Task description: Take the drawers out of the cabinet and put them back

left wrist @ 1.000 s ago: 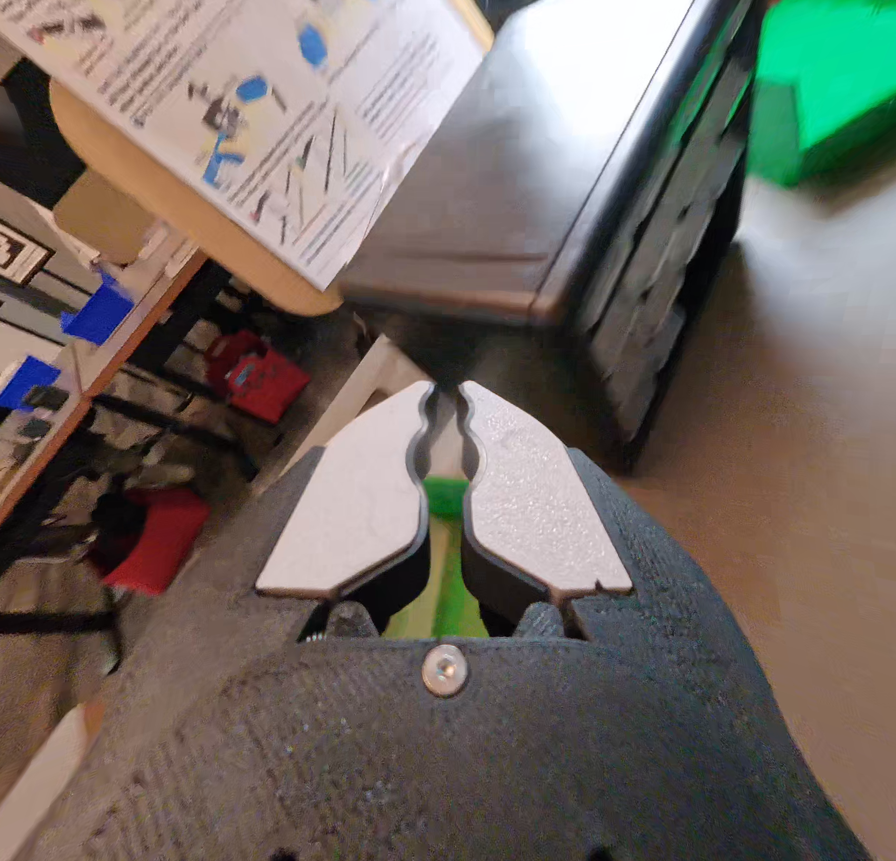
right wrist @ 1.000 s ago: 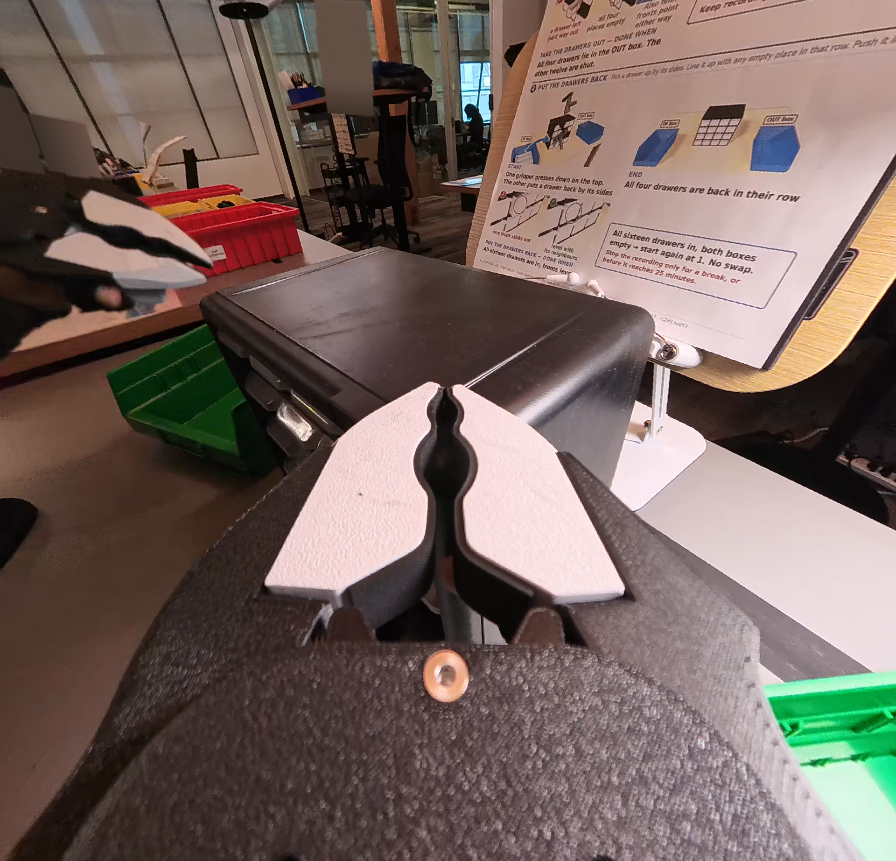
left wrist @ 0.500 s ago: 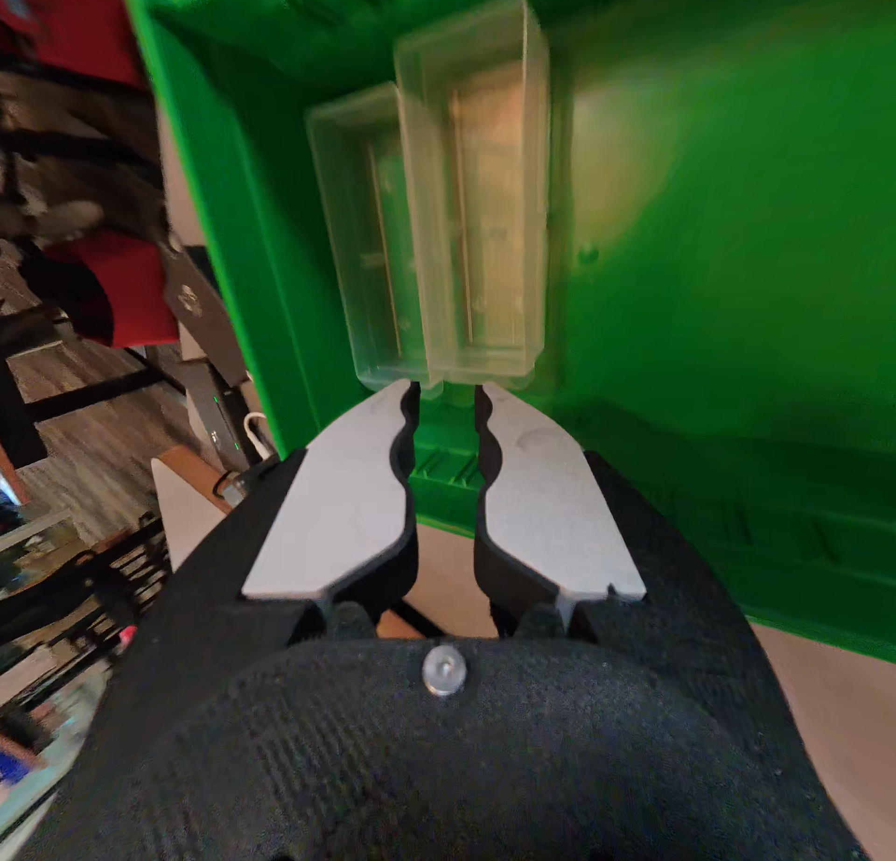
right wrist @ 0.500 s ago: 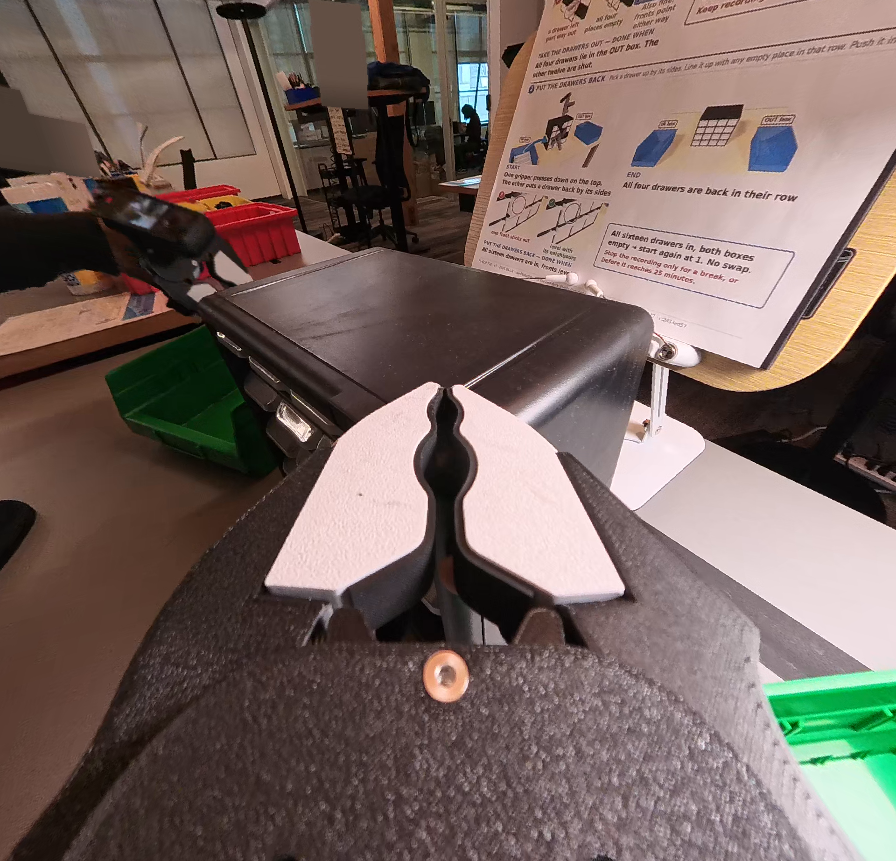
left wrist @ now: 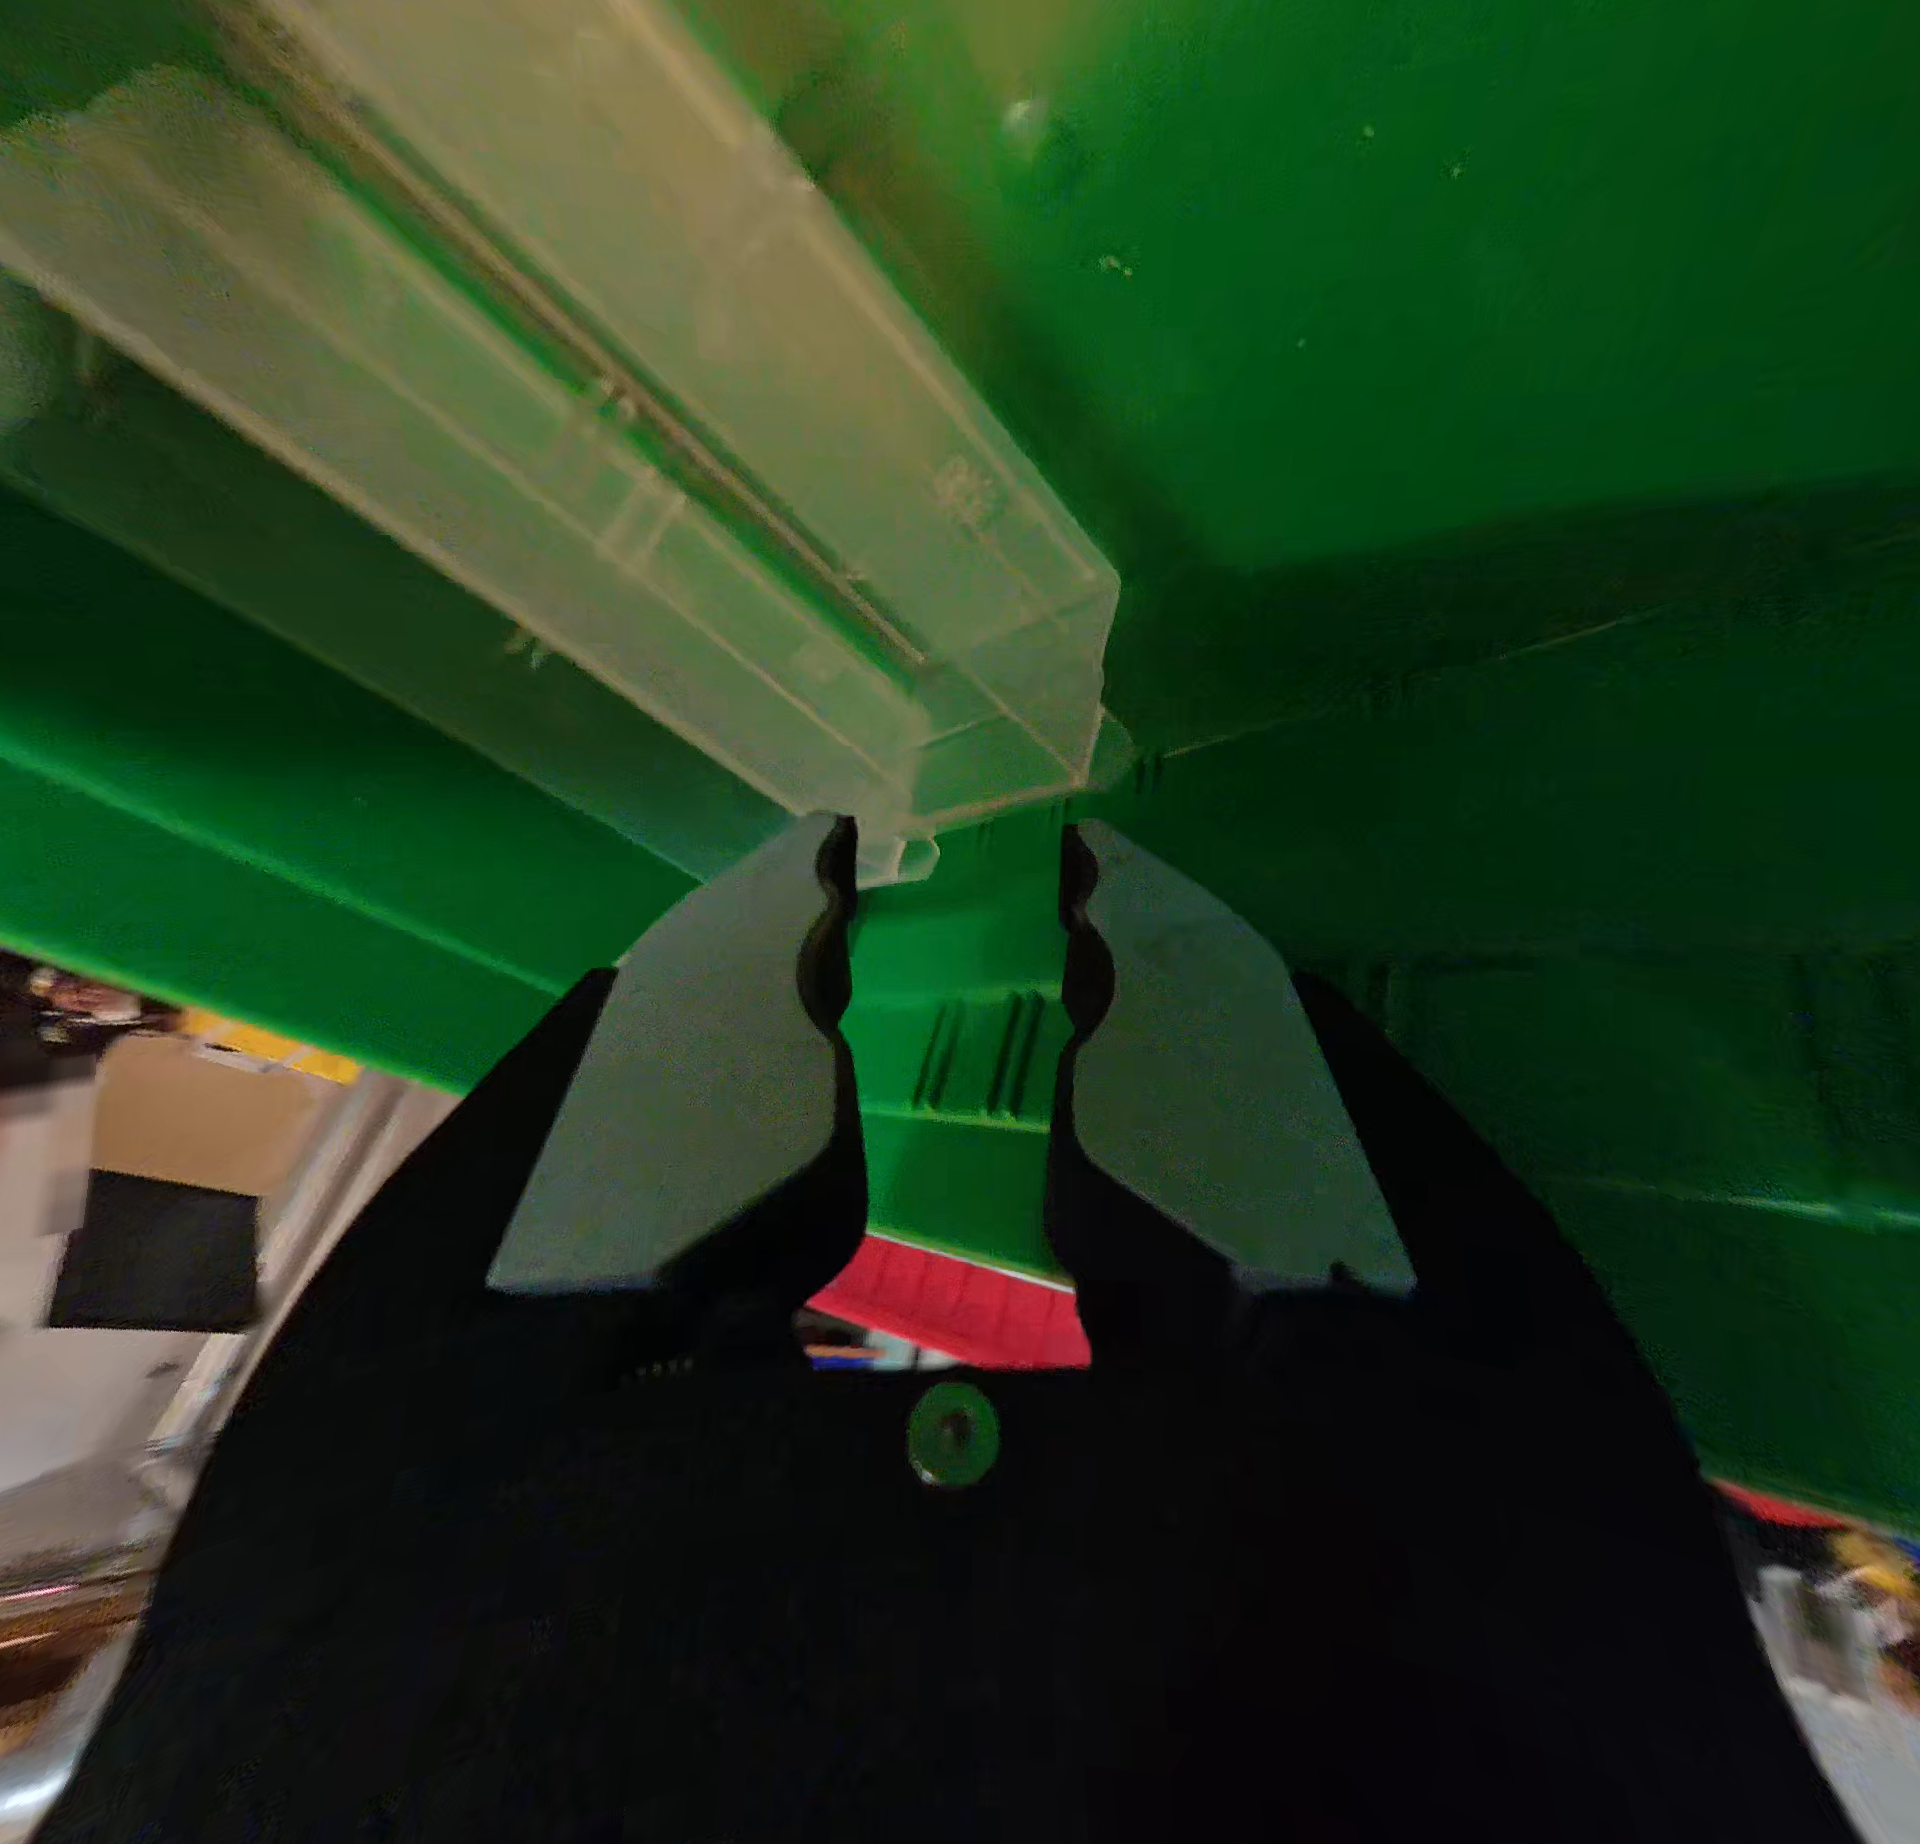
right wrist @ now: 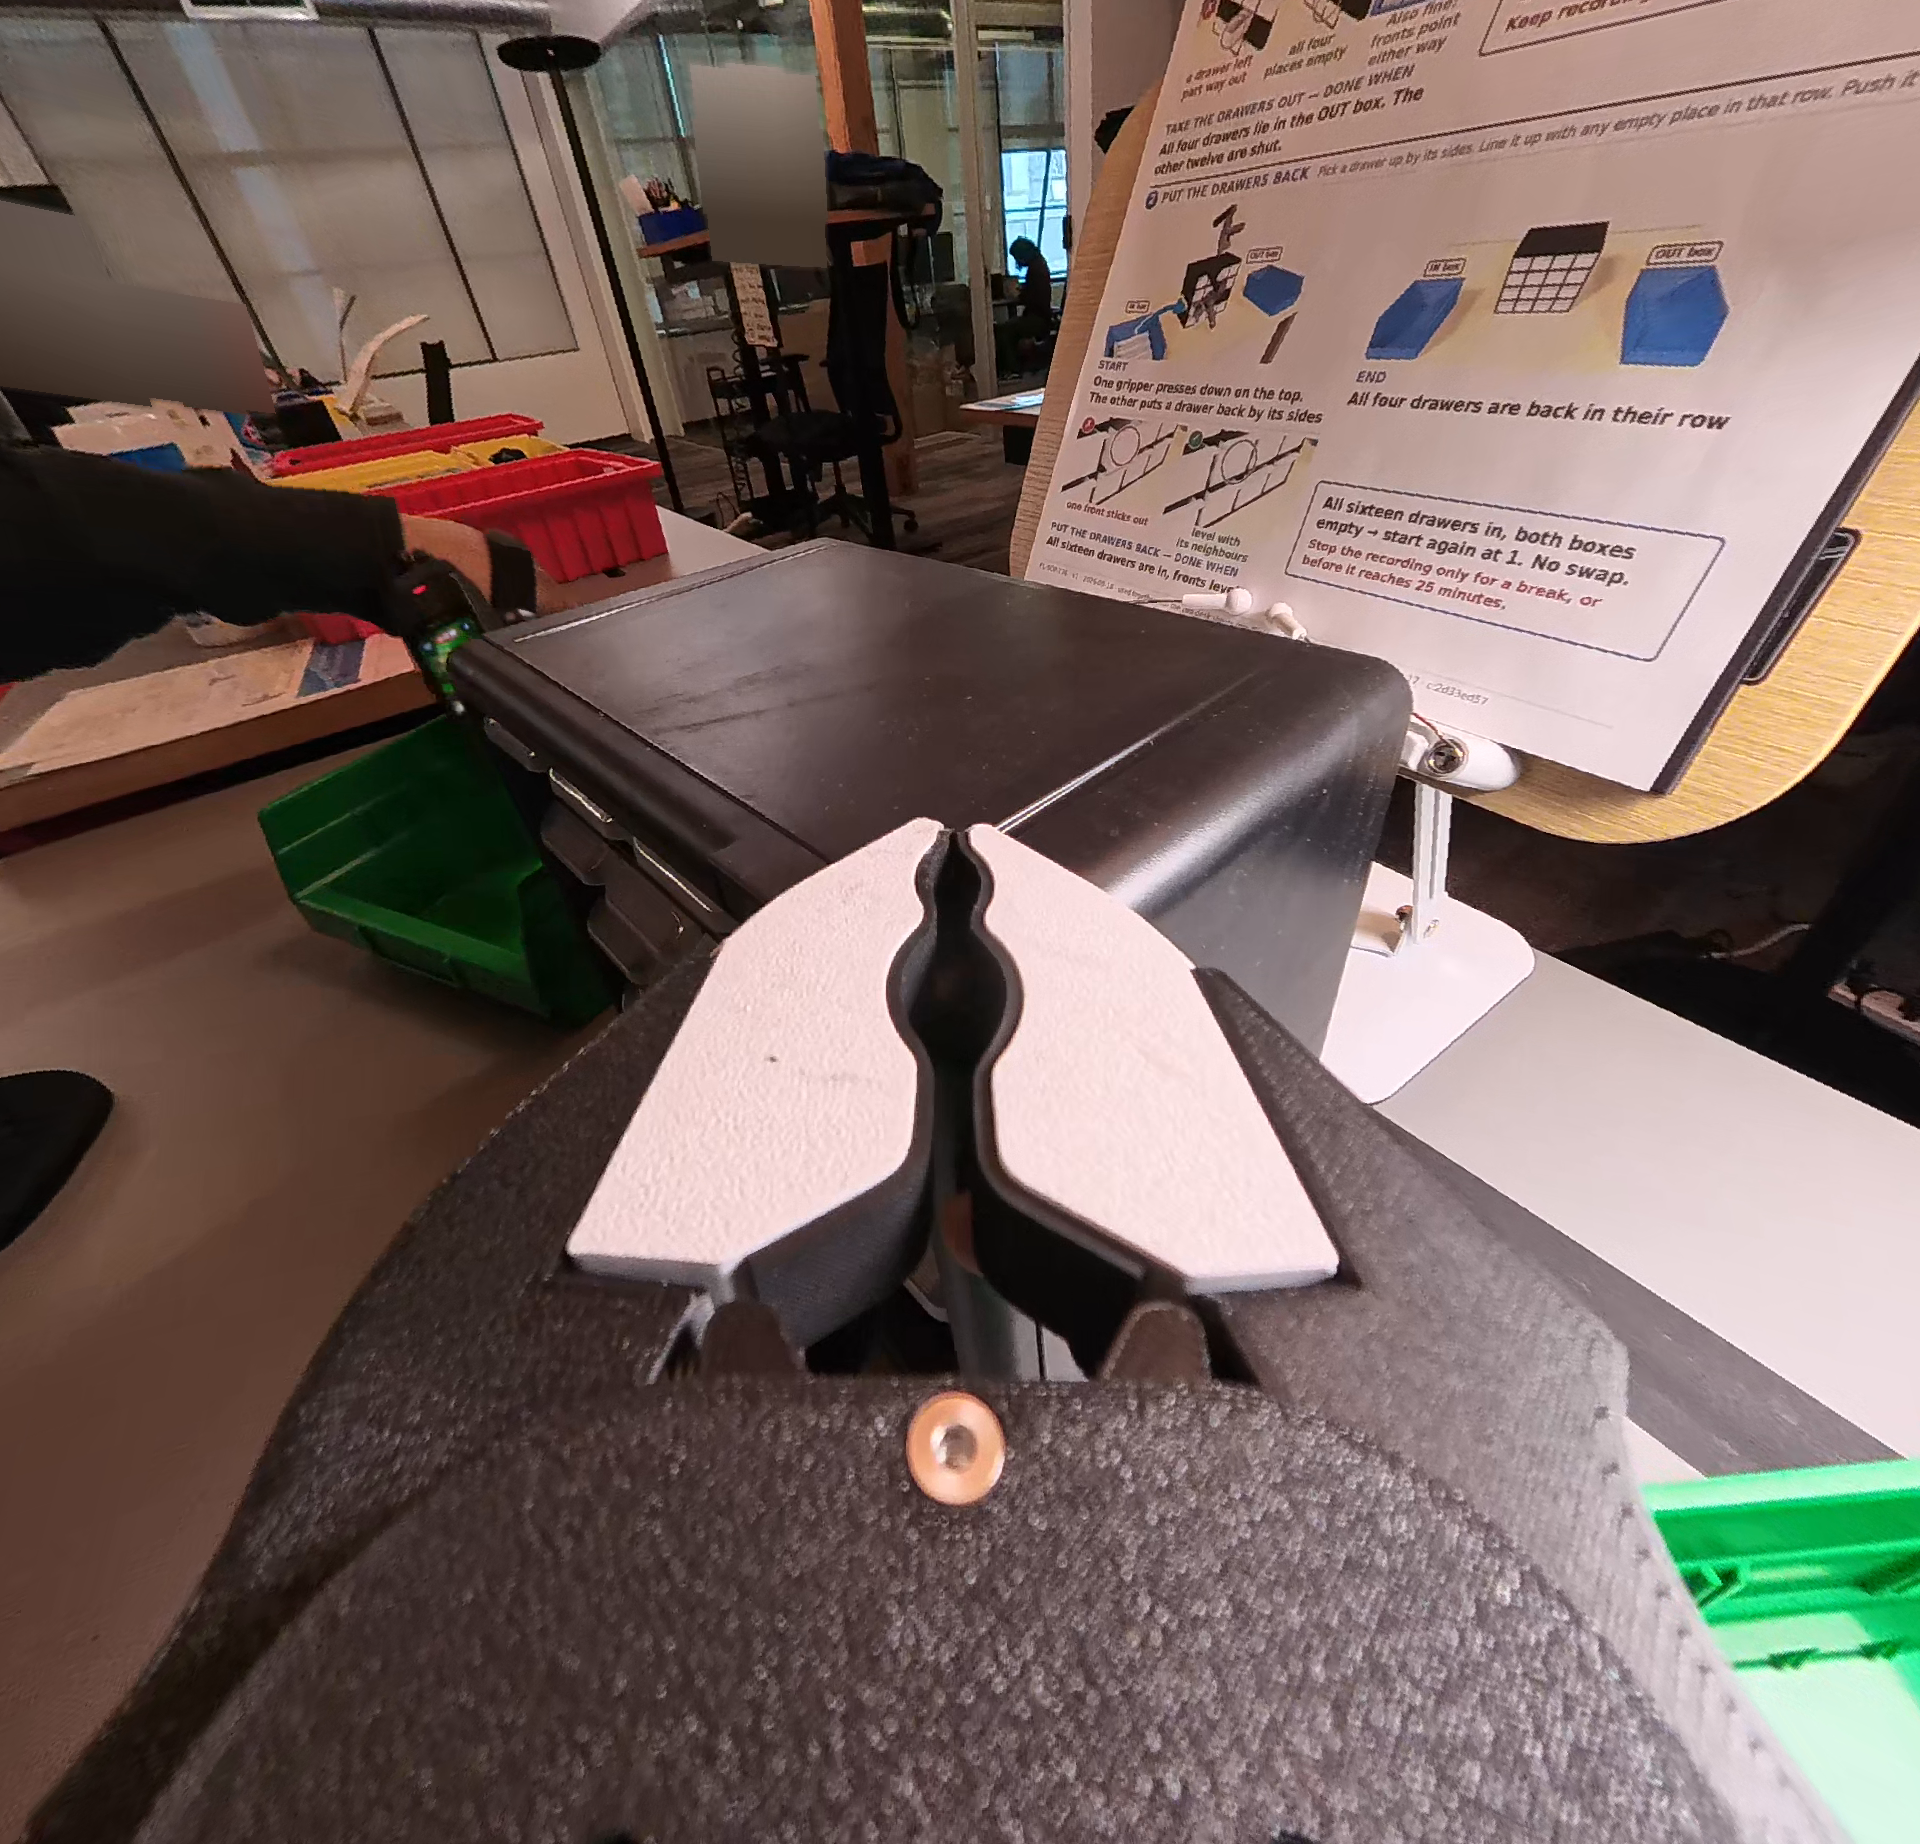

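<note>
Left hand-held gripper (left wrist: pixel 956 838) jaws parted; right hand-held gripper (right wrist: pixel 954 838) jaws closed together.

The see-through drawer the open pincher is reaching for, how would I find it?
Look inside the green bin. Two clear drawers lie side by side; pick the nearer drawer, right at the left gripper tips. It sits higher than the other drawer.

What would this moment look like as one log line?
left tool: open, at clear drawer in green bin | right tool: shut, by cabinet
</note>
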Motion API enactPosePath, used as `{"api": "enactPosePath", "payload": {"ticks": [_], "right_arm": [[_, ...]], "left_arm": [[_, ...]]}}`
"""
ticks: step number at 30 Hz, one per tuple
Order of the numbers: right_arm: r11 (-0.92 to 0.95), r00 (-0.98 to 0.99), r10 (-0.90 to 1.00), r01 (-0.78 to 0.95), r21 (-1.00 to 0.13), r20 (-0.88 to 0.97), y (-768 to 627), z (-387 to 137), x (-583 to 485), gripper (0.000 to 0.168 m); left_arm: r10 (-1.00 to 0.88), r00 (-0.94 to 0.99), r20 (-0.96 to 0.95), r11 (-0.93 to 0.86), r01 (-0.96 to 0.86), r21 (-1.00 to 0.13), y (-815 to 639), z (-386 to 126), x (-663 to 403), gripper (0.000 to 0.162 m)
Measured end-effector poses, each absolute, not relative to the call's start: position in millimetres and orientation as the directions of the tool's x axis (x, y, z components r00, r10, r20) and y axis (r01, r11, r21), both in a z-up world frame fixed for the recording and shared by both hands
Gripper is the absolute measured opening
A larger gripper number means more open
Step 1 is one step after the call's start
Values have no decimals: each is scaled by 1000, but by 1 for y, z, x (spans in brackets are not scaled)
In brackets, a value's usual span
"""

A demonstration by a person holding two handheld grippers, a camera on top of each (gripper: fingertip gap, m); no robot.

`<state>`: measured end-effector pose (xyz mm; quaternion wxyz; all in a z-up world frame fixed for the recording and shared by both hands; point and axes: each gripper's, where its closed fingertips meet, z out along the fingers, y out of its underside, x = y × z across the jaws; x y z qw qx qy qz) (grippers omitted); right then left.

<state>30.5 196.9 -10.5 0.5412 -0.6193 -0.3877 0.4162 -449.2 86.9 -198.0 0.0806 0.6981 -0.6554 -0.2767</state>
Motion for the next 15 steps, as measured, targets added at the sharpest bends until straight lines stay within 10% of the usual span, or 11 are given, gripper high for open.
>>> {"api": "enactPosePath", "payload": {"ticks": [15], "right_arm": [[-125, 341, 933, 16, -992, -112, 197, -10, 31, 0]], "left_arm": [[-966, -25, -257, -89, -901, 424, 71, -208, -431, 27]]}}
